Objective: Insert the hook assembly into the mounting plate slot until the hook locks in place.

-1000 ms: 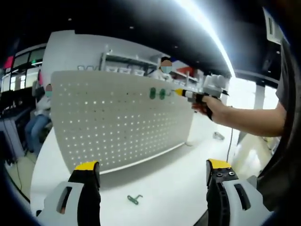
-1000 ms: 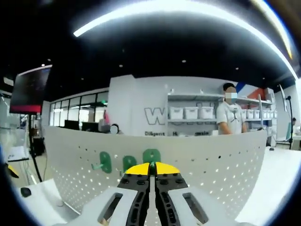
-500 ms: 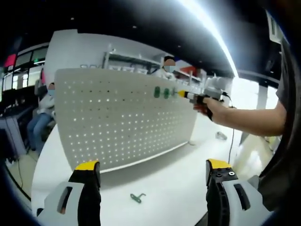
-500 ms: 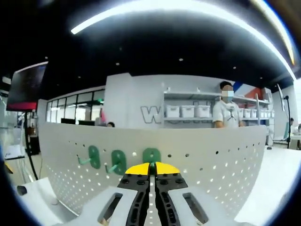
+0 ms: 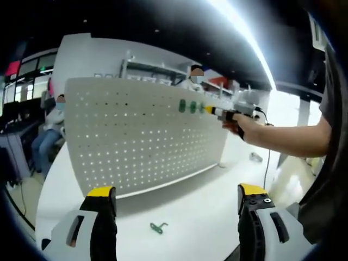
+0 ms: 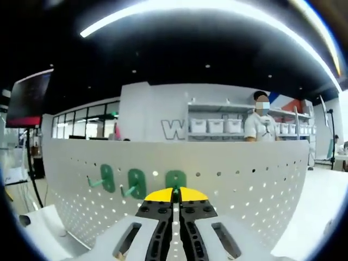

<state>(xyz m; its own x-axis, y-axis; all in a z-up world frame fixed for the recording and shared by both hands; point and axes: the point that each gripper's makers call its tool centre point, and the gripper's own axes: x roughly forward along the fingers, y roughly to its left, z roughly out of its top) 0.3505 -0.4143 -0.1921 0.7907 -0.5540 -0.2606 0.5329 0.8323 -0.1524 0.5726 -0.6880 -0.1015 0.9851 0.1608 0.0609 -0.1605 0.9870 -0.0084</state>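
Note:
A white pegboard (image 5: 136, 136) stands upright on the white table (image 5: 196, 217). Two green hooks (image 6: 107, 178) (image 6: 136, 182) sit in its upper row, seen small as green hooks (image 5: 187, 106) in the left gripper view. My right gripper (image 6: 174, 193) is shut on a third green hook (image 6: 175, 179), whose plate lies against the pegboard (image 6: 244, 185) just right of the other two. A hand holds that right gripper (image 5: 217, 111) at the board's top right. My left gripper (image 5: 176, 190) stands open above the table, with a loose green hook (image 5: 158, 227) lying between its jaws' lines.
A person's arm (image 5: 283, 138) reaches in from the right. A small metal part (image 5: 253, 157) and a cable (image 5: 266, 163) lie past the board's right end. People (image 6: 260, 126) and shelves (image 6: 217, 128) stand behind the board.
In the right gripper view the two mounted hooks have slid left while the held hook stayed at the jaw tips. In the left gripper view the right gripper's hook now sits beside the other two.

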